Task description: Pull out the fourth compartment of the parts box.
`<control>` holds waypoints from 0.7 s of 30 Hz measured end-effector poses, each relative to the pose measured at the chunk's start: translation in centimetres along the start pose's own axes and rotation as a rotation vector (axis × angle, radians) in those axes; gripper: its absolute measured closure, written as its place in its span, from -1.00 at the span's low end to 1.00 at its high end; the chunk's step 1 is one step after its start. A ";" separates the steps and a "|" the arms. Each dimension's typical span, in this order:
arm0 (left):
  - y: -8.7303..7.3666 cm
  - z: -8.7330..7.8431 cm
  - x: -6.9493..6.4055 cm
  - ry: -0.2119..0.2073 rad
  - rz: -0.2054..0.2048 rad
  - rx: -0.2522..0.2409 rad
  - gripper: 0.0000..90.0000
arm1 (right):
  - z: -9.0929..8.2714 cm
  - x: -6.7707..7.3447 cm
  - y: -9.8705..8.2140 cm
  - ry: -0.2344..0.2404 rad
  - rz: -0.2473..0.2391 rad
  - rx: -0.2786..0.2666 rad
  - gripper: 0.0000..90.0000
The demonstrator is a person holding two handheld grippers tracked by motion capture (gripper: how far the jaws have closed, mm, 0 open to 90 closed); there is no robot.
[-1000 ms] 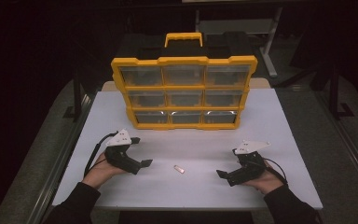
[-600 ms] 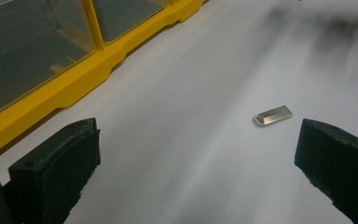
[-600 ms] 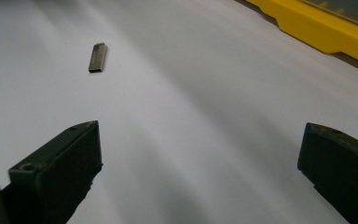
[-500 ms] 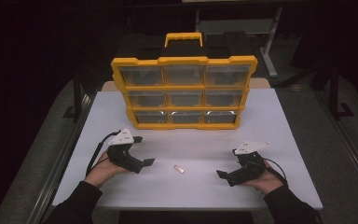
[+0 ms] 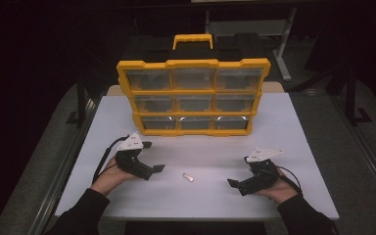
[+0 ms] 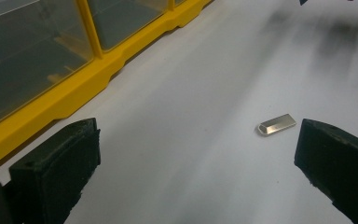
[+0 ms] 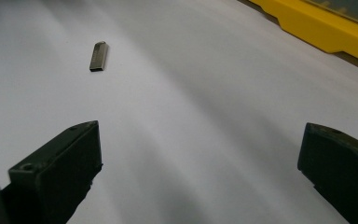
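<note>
I'm looking at a white desk [image 5: 293, 132] sitting on a darker grey floor [image 5: 357, 147]. A yellow organizer with clear drawers [image 5: 193, 95] is standing at the far middle of it, black case part behind. A small silvery metal piece [image 5: 188, 177] is lying flat on the near part of the desk, well apart from the organizer.

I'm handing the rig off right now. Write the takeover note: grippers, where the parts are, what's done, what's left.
Left gripper: open, empty, resting on the table, closest to the metal piece.
Right gripper: open, empty, also on the table.
Small flat metal piece: lies loose between the two grippers, untouched.
Yellow drawer organizer: upright at the back, all drawers shut.
Done: nothing gripped yet.
Left: probably pick up the piece; the drawer for it is unclear.
</note>
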State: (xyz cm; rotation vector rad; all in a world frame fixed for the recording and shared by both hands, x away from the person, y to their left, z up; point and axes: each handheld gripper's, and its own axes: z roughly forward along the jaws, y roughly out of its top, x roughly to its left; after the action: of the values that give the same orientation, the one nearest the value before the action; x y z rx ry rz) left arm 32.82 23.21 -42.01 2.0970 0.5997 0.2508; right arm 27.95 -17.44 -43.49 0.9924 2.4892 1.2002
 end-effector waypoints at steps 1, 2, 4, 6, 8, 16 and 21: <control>0.0 0.1 0.0 -0.003 -0.001 0.000 -1.00 | 0.0 0.0 0.0 0.000 0.000 0.000 -1.00; 0.1 0.1 0.0 -0.008 -0.003 0.001 -1.00 | 0.0 0.0 0.0 0.000 0.000 0.000 -1.00; 0.1 0.2 0.0 -0.010 -0.002 0.002 -1.00 | 0.0 0.0 0.0 0.001 0.000 0.002 -1.00; 0.2 0.3 0.0 -0.014 -0.005 -0.001 -1.00 | 0.0 0.0 0.0 0.001 -0.001 0.002 -1.00; 0.2 0.4 0.0 -0.017 -0.008 -0.007 -1.00 | 0.0 0.0 0.0 0.002 -0.002 0.002 -1.00; 0.6 0.6 0.0 -0.022 -0.013 -0.015 -1.00 | 0.0 0.0 0.0 0.004 0.000 0.002 -1.00; 0.7 0.7 0.0 -0.017 -0.009 -0.018 -1.00 | 0.0 0.0 0.0 0.003 0.001 0.002 -1.00</control>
State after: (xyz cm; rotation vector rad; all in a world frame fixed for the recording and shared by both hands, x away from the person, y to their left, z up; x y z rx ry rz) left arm 33.36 22.38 -41.78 2.0771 0.5945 0.2320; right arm 27.95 -17.46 -43.51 0.9935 2.4935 1.2007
